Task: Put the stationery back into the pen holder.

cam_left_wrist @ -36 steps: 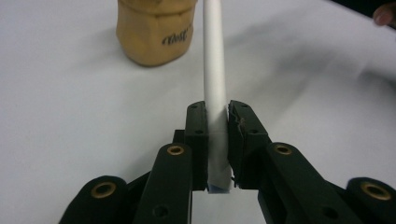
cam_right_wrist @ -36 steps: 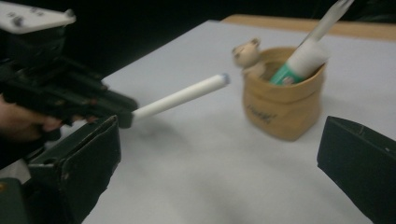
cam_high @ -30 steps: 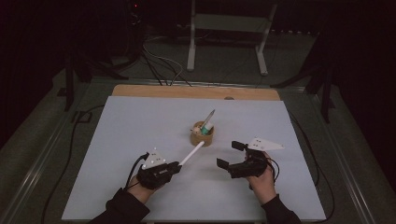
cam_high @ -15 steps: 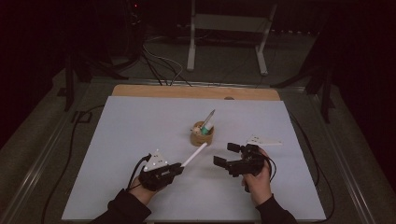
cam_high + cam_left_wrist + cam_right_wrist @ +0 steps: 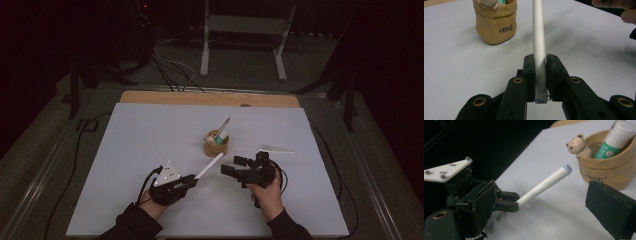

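My left gripper (image 5: pixel 192 179) (image 5: pixel 540 58) is shut on the lower end of a white stick (image 5: pixel 209 166) (image 5: pixel 539 37) (image 5: pixel 544 185) with a bluish tip, which slants up toward a tan pot (image 5: pixel 216 145) (image 5: pixel 495 27) (image 5: pixel 606 170). In the pot are a small bear figure (image 5: pixel 577 145) and a green-and-white tube (image 5: pixel 222 131) (image 5: pixel 615 140). My right gripper (image 5: pixel 234 166) (image 5: pixel 544 202) stands open, pointing left at the stick's tip. Its jaws have just been closing a little, and the stick is ahead of them, untouched by the pads.
A white sheet (image 5: pixel 140 140) covers the table, with a wooden strip (image 5: pixel 210 98) at its far edge. A flat white wedge-shaped piece (image 5: pixel 276 148) lies right of the pot. Cables (image 5: pixel 75 165) run along the table's sides, and a metal stand (image 5: pixel 205 50) rises behind.
My right gripper has shifted left toward the stick's tip. The left gripper and the stick have stayed put.
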